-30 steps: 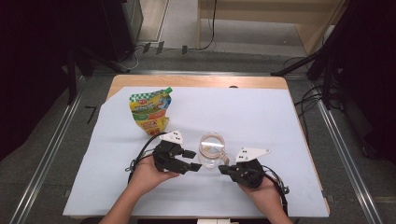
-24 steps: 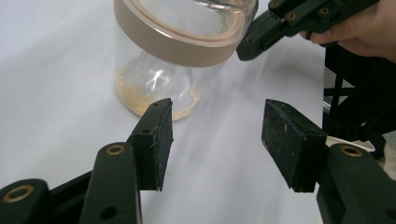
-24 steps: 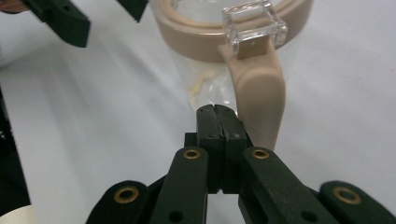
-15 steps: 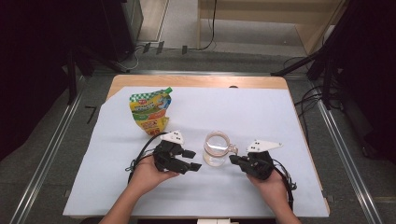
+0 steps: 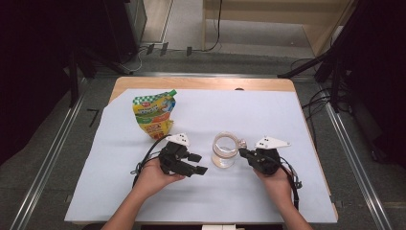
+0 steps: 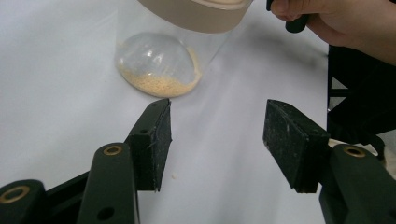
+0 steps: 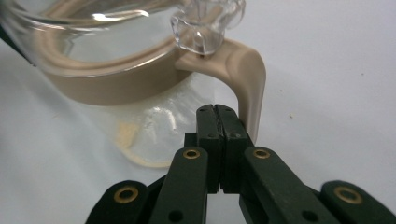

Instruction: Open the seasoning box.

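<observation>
— White cloth covers the table (image 5: 268, 115); where's the glass jug (image 5: 225, 151)?
— Near the middle, between both hands, with pale grains at its bottom.
— And the right tool (image 7: 217, 112)?
— Jaws pressed together with nothing between them, tips just beside the jug's beige handle (image 7: 250, 88).
— The left tool (image 6: 217, 135)?
— Jaws apart, empty, aimed at the jug. A yellow-green pouch (image 5: 154, 114) stands farther back.

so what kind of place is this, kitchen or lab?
Most likely a lab recording bench, not a kitchen. The wooden table is covered with a plain white sheet and framed by metal floor rails, with black stands and loose cables around it. The only props are a glass jar and a snack pouch.
</observation>
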`<action>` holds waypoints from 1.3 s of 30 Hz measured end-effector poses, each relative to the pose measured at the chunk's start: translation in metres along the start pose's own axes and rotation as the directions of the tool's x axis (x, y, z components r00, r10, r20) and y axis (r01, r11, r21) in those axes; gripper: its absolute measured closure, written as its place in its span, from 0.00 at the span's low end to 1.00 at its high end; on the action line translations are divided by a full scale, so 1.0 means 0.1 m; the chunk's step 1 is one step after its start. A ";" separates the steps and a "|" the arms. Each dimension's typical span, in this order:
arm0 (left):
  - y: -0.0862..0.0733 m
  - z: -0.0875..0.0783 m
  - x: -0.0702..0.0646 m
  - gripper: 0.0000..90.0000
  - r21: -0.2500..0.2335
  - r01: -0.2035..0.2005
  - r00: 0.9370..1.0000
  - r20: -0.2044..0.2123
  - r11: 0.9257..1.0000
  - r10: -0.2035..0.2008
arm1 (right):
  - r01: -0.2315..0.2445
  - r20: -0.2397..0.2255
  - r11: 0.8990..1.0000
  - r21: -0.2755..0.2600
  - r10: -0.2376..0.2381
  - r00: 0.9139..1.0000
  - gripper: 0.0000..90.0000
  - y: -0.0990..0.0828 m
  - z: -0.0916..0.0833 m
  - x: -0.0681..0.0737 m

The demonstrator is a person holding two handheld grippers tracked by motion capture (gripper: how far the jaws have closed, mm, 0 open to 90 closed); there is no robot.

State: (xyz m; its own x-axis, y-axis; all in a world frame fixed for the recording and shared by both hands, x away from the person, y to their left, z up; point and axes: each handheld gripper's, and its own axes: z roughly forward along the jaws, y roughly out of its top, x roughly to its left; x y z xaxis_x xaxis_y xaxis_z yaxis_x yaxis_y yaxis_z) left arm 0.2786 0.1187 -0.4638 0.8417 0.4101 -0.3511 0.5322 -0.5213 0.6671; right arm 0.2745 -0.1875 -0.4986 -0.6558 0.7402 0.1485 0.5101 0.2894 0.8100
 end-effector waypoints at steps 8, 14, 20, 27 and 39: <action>0.07 0.07 -0.03 0.42 0.020 -0.053 0.998 -0.030 0.998 0.054 | 0.011 0.013 1.000 -0.014 -0.011 1.000 1.00 0.02 0.13 -0.05; 0.22 0.01 0.08 0.37 -0.032 0.006 1.000 -0.009 0.999 -0.007 | 0.004 0.024 1.000 -0.015 -0.004 1.000 1.00 0.03 0.23 -0.08; 0.40 0.04 0.10 0.32 -0.026 -0.070 0.997 -0.026 0.997 0.069 | -0.022 0.021 0.999 0.046 0.021 1.000 1.00 0.11 0.29 -0.08; 0.41 0.10 0.10 0.22 0.001 -0.115 0.992 -0.048 0.993 0.115 | -0.004 -0.032 0.997 0.081 0.007 0.999 1.00 0.10 0.35 0.09; 0.30 0.17 0.07 0.10 -0.034 -0.152 0.985 -0.089 0.988 0.148 | 0.049 -0.102 0.996 0.071 -0.042 0.994 1.00 0.14 0.23 0.26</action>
State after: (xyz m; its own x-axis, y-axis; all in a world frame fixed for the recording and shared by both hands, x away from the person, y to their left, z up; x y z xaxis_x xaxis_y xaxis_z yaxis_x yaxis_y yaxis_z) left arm 0.3019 0.0930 -0.4569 0.8999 0.3931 -0.1888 0.3951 -0.5520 0.7343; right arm 0.2771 -0.1502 -0.4963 -0.7299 0.6617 0.1716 0.5155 0.3679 0.7739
